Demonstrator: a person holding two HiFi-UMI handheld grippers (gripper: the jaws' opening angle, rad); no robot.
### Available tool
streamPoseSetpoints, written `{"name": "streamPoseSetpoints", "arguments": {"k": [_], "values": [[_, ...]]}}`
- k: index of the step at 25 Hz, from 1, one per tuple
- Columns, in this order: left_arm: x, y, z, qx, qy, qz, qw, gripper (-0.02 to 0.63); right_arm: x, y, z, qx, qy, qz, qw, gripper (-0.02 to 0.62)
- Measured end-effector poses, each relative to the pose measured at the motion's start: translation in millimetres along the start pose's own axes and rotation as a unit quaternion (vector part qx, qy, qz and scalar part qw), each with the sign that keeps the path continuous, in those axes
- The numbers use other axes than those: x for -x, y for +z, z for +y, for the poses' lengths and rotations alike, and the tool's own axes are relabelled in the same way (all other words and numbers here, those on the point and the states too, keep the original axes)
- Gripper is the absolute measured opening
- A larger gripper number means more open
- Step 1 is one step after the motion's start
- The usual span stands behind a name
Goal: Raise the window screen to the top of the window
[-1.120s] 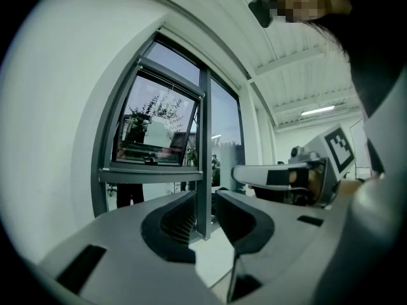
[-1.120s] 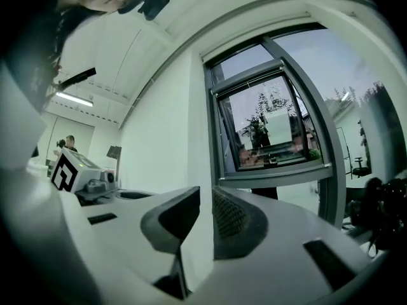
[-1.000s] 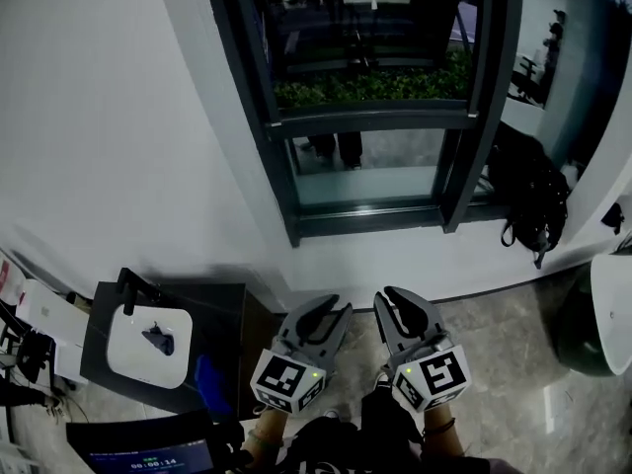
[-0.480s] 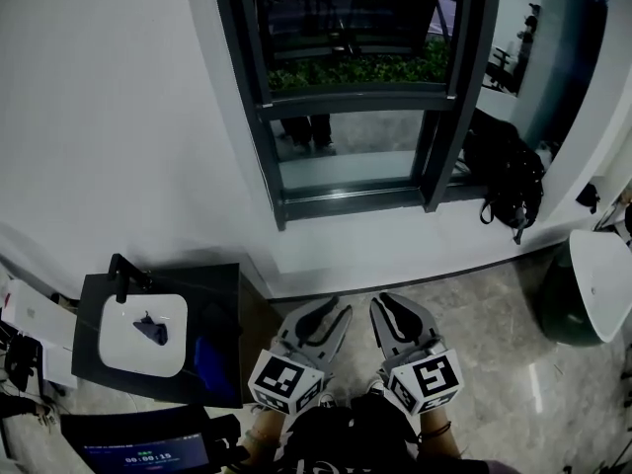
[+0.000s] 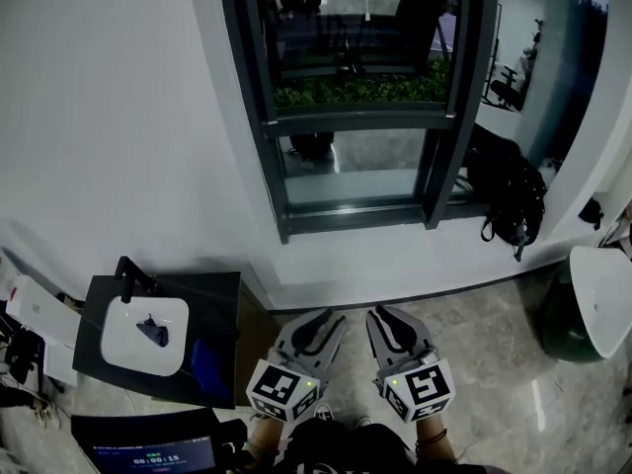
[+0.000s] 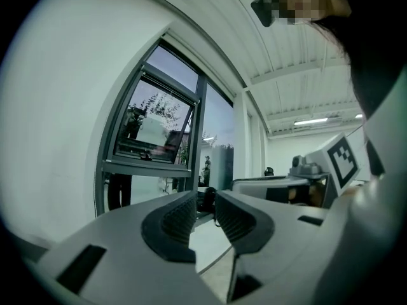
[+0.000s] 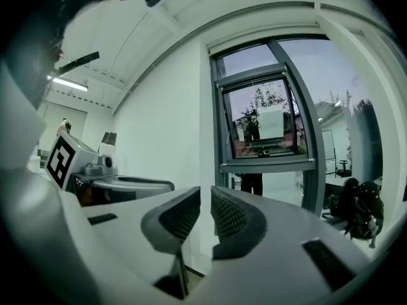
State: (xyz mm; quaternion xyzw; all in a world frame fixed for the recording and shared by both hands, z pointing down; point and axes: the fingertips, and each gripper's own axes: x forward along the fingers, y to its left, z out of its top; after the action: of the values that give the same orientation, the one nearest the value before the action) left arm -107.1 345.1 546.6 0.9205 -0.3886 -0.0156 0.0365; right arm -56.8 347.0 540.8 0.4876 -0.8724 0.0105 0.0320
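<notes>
While ribbed pads (image 6: 180, 218) stand apart, both hand-held grippers (image 5: 321, 322) (image 5: 385, 319) face the dark-framed window (image 5: 355, 117).

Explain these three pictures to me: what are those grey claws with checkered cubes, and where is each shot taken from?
No robot here: a person holds hand-held tongs in each hand. The head view comes from a camera on the person's head, looking down: the left tongs and right tongs point towards a dark-framed window in a white wall. The patterned cubes are part of them. The two gripper views come from cameras riding on each tool, looking along its jaws; in both, the jaws stand slightly apart with nothing between. Beside the window rests a black backpack; at the left stands a dark table with a white box on it.
</notes>
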Motion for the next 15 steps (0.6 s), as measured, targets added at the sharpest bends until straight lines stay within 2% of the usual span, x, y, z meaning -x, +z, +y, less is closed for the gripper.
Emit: {"name": "streamPoseSetpoints", "arguments": {"k": [15], "values": [[-22.1,-12.6,-54.0,-0.01,0.005,0.018,0.9998,0.089,40.7,-6.7,-30.8,-0.003,0.006,-0.001,1.0,0.054]]}}
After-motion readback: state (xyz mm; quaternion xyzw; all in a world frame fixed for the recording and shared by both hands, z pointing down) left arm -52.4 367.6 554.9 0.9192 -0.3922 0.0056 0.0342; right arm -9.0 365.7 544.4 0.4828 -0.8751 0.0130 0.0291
